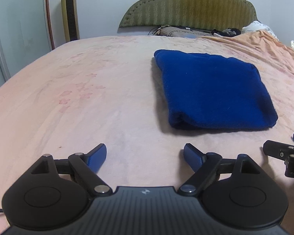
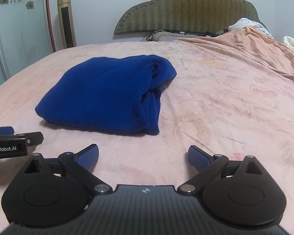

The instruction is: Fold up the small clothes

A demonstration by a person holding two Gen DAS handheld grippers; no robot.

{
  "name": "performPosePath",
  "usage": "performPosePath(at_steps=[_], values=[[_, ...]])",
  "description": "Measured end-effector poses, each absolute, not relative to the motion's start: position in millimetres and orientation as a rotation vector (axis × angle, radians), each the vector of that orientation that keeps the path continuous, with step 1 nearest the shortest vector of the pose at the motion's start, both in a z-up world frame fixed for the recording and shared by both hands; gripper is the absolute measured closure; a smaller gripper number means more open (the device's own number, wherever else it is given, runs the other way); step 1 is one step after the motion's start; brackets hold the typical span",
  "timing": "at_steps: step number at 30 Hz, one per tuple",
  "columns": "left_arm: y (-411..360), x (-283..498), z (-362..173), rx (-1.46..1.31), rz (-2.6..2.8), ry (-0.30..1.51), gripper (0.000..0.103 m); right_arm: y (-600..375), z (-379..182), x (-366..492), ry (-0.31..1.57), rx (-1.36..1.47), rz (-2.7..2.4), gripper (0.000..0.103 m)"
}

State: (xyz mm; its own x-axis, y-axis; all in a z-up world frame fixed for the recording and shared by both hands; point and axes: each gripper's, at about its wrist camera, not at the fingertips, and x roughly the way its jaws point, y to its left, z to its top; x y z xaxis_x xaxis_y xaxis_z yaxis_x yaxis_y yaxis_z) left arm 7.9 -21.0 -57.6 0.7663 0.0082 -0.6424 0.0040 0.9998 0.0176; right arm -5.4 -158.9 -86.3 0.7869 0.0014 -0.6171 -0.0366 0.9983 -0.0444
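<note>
A pink floral bedsheet (image 1: 88,90) covers the bed, green headboard (image 1: 188,5) against the wall. The folded blue garment (image 2: 107,98) lies mid-bed, bare sheet all round. Left gripper (image 1: 145,152) and right gripper (image 2: 143,154) hover spread wide, empty, just short of it.

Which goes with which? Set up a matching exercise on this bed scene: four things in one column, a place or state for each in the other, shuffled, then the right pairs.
Things
1. blue garment
2. left gripper
3. green headboard
4. gold tower fan

Places or states
A. stands upright on the floor by the wall
B. lies folded on the pink bedspread
C. open, nothing between its fingers
D. rises against the wall at the far end of the bed

Pairs: 1-B, 2-C, 3-D, 4-A
</note>
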Motion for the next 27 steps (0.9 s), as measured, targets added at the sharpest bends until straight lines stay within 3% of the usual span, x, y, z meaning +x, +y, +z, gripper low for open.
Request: performPosePath(at_steps=[13, 15, 27], values=[[-14, 5, -63, 0.010, 0.034, 0.690, 0.007, -155, -94, -5, 0.665, -0.085, 0.010, 0.000], [-14, 6, -64, 0.011, 0.041, 0.693, 0.001, -156, -94, -5, 0.668, -0.087, 0.009, 0.000], [-14, 7, -67, 0.005, 0.046, 0.691, 0.000, -152, -98, -3, 0.684, -0.110, -0.002, 0.000]])
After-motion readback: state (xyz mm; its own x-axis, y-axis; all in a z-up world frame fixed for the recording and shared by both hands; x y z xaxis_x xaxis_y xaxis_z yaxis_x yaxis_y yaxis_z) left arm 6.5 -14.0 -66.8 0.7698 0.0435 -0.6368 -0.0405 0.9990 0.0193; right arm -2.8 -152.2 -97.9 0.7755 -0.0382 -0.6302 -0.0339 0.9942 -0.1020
